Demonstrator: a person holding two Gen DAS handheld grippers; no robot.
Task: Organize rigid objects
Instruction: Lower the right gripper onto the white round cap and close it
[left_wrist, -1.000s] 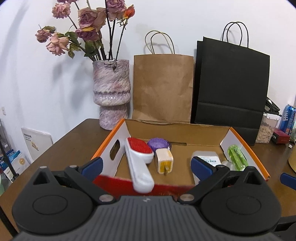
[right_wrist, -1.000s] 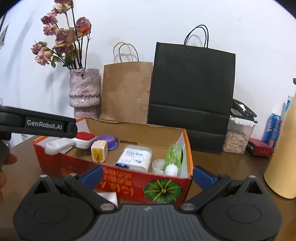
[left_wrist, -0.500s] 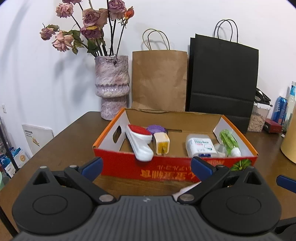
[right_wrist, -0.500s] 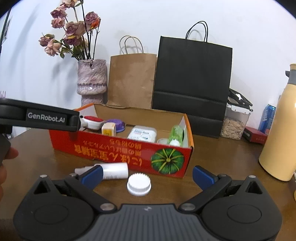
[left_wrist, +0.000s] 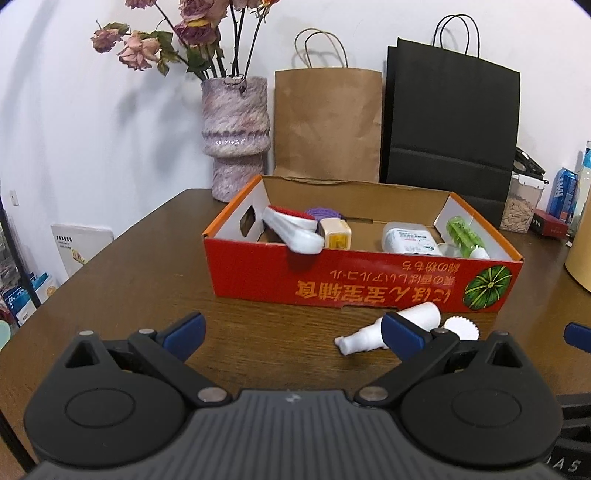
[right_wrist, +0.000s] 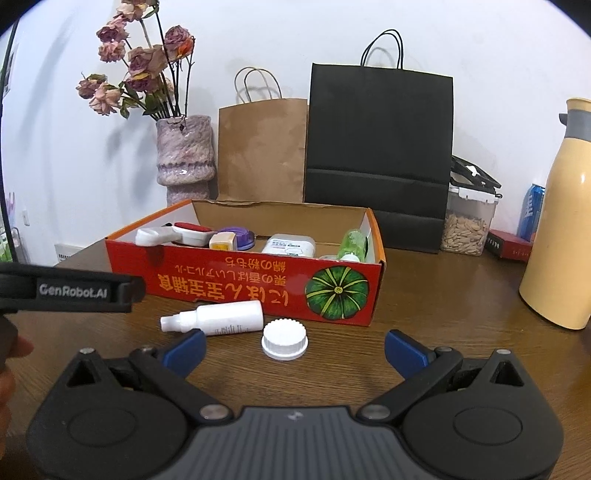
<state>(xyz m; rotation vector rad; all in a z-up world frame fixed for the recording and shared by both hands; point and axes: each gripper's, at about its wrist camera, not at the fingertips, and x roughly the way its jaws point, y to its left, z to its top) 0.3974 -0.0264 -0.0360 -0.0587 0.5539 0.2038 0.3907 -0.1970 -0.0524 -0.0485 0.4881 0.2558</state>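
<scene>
A red cardboard box (left_wrist: 354, 280) (right_wrist: 236, 284) stands mid-table. It holds a white-and-red brush (left_wrist: 291, 230), a purple disc (left_wrist: 325, 213), a yellow-faced plug (left_wrist: 335, 234), a white labelled container (left_wrist: 410, 238) and a green bottle (left_wrist: 463, 238). In front of the box a white spray bottle (right_wrist: 218, 317) (left_wrist: 373, 332) lies on its side beside a white ribbed cap (right_wrist: 284, 339) (left_wrist: 461, 326). My left gripper (left_wrist: 291, 332) is open and empty, near the table's front. My right gripper (right_wrist: 293, 349) is open too, just short of the cap.
Behind the box stand a marbled vase of dried roses (left_wrist: 236, 136), a brown paper bag (left_wrist: 327, 123) and a black paper bag (left_wrist: 450, 122). A tall cream flask (right_wrist: 561, 240), a jar of seeds (right_wrist: 467, 229) and a blue can (right_wrist: 530, 210) sit at the right.
Both grippers have drawn back from the box, which now looks smaller. The spray bottle and the ribbed cap in front of it have come into view.
</scene>
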